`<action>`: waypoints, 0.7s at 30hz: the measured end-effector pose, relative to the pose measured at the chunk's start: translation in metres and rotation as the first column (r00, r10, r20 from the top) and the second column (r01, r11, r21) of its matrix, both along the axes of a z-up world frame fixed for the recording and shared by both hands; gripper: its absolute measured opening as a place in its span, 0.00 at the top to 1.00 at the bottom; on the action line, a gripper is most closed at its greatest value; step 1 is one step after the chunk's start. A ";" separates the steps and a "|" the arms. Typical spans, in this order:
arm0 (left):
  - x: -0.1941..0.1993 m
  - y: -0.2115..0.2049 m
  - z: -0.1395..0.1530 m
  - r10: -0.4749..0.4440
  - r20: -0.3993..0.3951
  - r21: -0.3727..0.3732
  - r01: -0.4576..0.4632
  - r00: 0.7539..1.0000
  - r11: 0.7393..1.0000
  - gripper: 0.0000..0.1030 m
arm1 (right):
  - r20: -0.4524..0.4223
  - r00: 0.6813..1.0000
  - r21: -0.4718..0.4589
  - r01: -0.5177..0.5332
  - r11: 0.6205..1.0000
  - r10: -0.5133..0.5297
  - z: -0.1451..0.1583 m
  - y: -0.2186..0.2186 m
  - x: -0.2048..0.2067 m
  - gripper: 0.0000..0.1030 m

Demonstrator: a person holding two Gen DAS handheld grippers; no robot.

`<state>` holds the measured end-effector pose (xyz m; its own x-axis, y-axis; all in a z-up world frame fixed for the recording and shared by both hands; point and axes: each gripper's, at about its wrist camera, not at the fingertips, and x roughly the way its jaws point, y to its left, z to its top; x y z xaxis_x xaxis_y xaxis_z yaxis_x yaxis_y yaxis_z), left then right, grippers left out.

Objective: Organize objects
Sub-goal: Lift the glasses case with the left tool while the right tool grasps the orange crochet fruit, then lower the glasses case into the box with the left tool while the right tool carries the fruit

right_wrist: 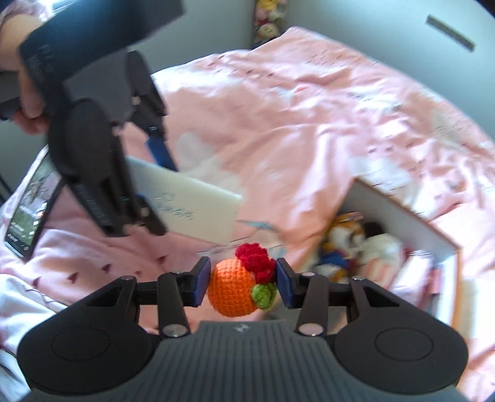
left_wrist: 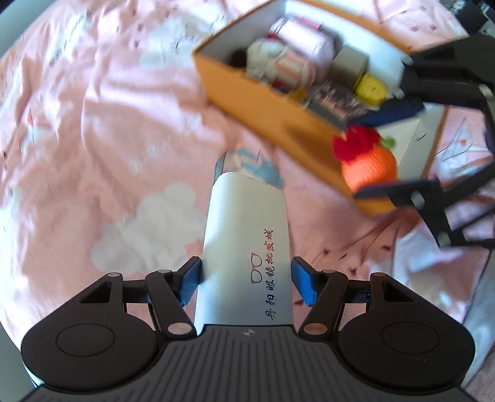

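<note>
Left wrist view: left gripper [left_wrist: 246,280], blue ribbed pads clamped on a smooth white oblong case [left_wrist: 246,247], over wrinkled pink bedding [left_wrist: 92,123]. Right gripper [right_wrist: 238,283] pinches a round orange crochet ball [right_wrist: 232,289] near the orange cardboard box [left_wrist: 263,102], far right.

Box [left_wrist: 247,89] on bedspread [left_wrist: 92,139] (toys [left_wrist: 278,62] inside).

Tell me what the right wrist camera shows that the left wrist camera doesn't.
Only the right wrist view: a phone lying on the bedding, plush toys in the far corner, and the person's hand. Only the left wrist view: a yellow block inside the box. Both: the white glasses case, the crocheted orange and the orange box on the pink bedding.
</note>
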<state>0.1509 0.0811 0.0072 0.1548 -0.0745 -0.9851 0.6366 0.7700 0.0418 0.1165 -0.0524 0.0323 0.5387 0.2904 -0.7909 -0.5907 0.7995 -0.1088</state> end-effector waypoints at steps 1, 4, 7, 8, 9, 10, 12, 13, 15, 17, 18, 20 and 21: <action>-0.001 -0.006 0.006 -0.013 0.016 -0.009 0.013 1.000 1.000 0.29 | 0.017 1.000 -0.009 0.015 1.000 -0.014 0.005 -0.008 0.003 0.54; -0.004 -0.023 0.022 -0.051 0.057 -0.039 0.053 0.997 0.998 0.29 | 0.057 0.997 -0.040 0.063 0.997 -0.060 0.015 -0.030 0.006 0.54; -0.006 -0.041 0.039 -0.085 0.096 -0.071 0.092 0.992 0.993 0.29 | 0.069 0.993 -0.054 0.105 0.993 -0.101 0.028 -0.054 0.004 0.54; -0.007 -0.047 0.043 -0.097 0.108 -0.082 0.106 0.989 0.991 0.29 | 0.070 0.991 -0.060 0.117 0.991 -0.113 0.030 -0.061 0.004 0.54; -0.008 -0.053 0.048 -0.110 0.118 -0.091 0.121 0.987 0.989 0.29 | 0.073 0.990 -0.068 0.128 0.989 -0.123 0.030 -0.067 0.005 0.54; -0.008 -0.059 0.053 -0.119 0.127 -0.101 0.132 0.985 0.986 0.29 | 0.075 0.988 -0.076 0.139 0.987 -0.133 0.030 -0.073 0.006 0.54; -0.008 -0.071 0.059 -0.138 0.141 -0.120 0.155 0.980 0.981 0.29 | 0.076 0.986 -0.091 0.152 0.984 -0.146 0.030 -0.086 0.006 0.54; -0.008 -0.079 0.060 -0.148 0.145 -0.133 0.167 0.978 0.977 0.29 | 0.072 0.986 -0.099 0.159 0.982 -0.152 0.031 -0.093 0.004 0.54; -0.006 -0.092 0.059 -0.164 0.143 -0.155 0.185 0.976 0.970 0.29 | 0.055 0.986 -0.106 0.160 0.981 -0.155 0.029 -0.104 0.005 0.54; -0.005 -0.107 0.053 -0.196 0.132 -0.172 0.217 0.972 0.961 0.29 | 0.034 0.988 -0.109 0.153 0.982 -0.150 0.028 -0.114 0.006 0.54; -0.005 -0.114 0.050 -0.211 0.125 -0.178 0.231 0.969 0.956 0.29 | 0.026 0.988 -0.116 0.151 0.982 -0.149 0.027 -0.119 0.006 0.54; -0.004 -0.128 0.040 -0.242 0.106 -0.196 0.259 0.964 0.946 0.29 | 0.030 0.988 -0.138 0.155 0.978 -0.152 0.027 -0.128 0.006 0.54; -0.003 -0.134 0.034 -0.254 0.096 -0.208 0.269 0.962 0.940 0.29 | 0.036 0.987 -0.151 0.159 0.976 -0.156 0.027 -0.132 0.005 0.54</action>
